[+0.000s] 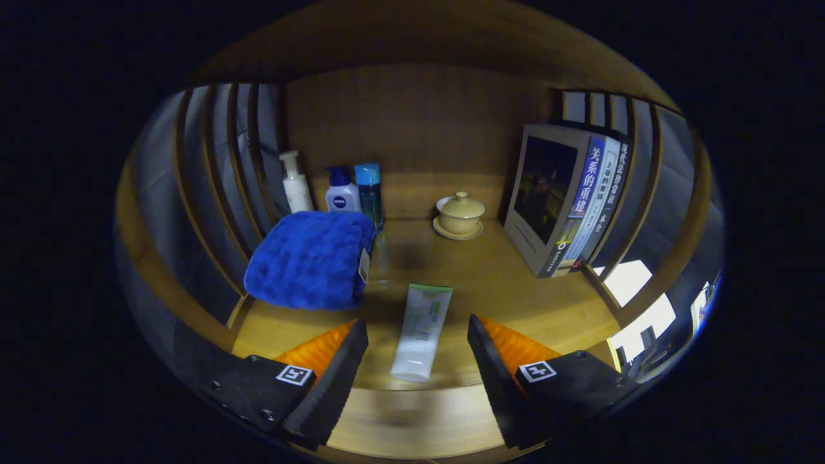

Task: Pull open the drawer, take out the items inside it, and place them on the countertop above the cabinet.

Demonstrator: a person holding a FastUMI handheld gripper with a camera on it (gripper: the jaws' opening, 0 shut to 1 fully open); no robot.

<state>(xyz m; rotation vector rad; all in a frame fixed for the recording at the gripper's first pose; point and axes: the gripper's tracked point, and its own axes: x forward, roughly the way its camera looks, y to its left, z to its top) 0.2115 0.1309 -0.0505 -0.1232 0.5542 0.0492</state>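
A white tube with a green end [421, 330] lies flat on the wooden countertop [503, 290], lengthwise between my two fingers and touching neither. My gripper [417, 335] is open, its black serrated fingers [341, 374] spread wide on either side of the tube. The tube's cap end points toward me, near the countertop's front edge. A folded blue towel [309, 258] sits just ahead of the left finger. The drawer is out of sight below the countertop.
At the back left stand a white pump bottle [295, 183], a white-and-blue lotion bottle [341, 191] and a blue bottle [368, 190]. A lidded tan cup on a saucer [459, 216] sits at the back middle. Several books [567, 200] lean at the right. Slatted wooden side walls [219, 174] enclose the shelf.
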